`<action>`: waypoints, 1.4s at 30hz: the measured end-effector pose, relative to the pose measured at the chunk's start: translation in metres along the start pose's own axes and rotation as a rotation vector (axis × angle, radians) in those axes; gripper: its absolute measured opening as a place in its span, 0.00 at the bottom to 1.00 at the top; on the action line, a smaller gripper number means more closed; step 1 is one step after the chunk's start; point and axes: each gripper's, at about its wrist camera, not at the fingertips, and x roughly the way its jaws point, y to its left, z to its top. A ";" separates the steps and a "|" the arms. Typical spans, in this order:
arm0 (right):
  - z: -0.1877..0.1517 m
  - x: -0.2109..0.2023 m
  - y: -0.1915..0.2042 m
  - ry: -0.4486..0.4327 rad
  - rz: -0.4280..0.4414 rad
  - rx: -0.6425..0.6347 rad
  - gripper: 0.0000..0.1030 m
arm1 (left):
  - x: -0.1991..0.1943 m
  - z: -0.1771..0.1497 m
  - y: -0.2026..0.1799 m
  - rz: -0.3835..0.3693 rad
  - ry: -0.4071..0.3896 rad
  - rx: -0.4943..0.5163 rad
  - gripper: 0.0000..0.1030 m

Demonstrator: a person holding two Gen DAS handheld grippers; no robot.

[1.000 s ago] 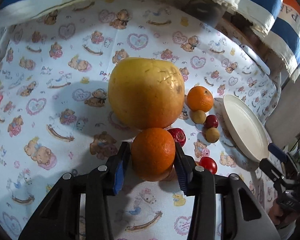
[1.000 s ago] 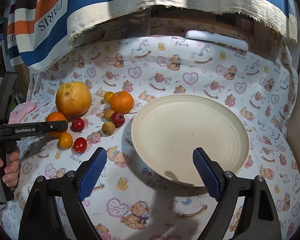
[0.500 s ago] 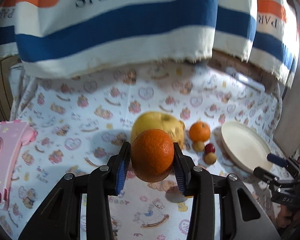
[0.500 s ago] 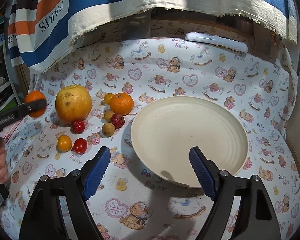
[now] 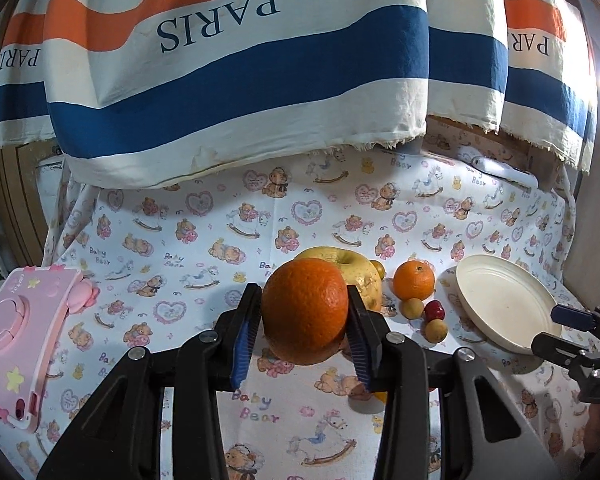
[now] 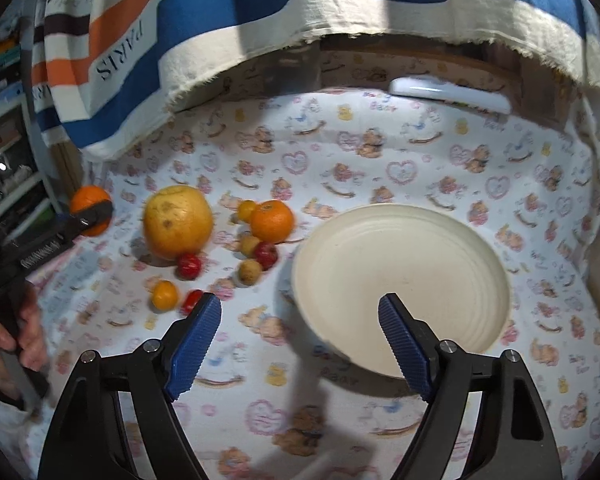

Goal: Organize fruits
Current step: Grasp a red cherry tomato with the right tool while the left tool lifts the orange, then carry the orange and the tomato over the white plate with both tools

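Note:
My left gripper [image 5: 302, 298] is shut on a large orange [image 5: 305, 312] and holds it in the air above the bear-print cloth; it also shows at the left edge of the right wrist view as the orange [image 6: 90, 216]. Behind it lie a big yellow citrus [image 6: 178, 226], a tangerine [image 6: 272, 220] and several small red, tan and orange fruits [image 6: 250, 271]. A cream plate [image 6: 420, 240] sits to their right. My right gripper [image 6: 300, 302] hovers at the plate's near left rim with its jaws closing and its pads touching nothing.
A pink case [image 5: 20, 336] lies on the cloth at the far left. A striped "PARIS" cloth [image 5: 240, 80] hangs over the back of the table. A white bar-shaped object [image 6: 448, 94] rests at the back right. A hand [image 6: 16, 328] holds the left gripper's handle.
My left gripper has lifted the orange off the cloth, away from the other fruit, and tilted upward. My right gripper's jaws have narrowed, over the plate's near rim.

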 end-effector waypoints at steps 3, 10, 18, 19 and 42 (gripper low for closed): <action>0.004 0.011 0.018 0.065 0.067 -0.038 0.62 | 0.001 0.000 0.001 0.001 0.006 -0.007 0.39; 0.014 0.049 0.048 0.175 0.156 -0.035 0.47 | -0.001 0.002 0.002 0.011 0.006 0.008 0.39; 0.014 0.082 0.058 0.244 0.124 -0.034 0.36 | 0.004 0.000 0.006 0.016 0.040 -0.013 0.39; 0.013 0.083 0.058 0.248 0.133 -0.025 0.36 | 0.003 0.000 0.005 0.016 0.040 -0.011 0.39; 0.015 0.025 0.029 0.042 0.061 -0.017 0.22 | -0.017 0.003 -0.010 -0.007 -0.023 0.028 0.39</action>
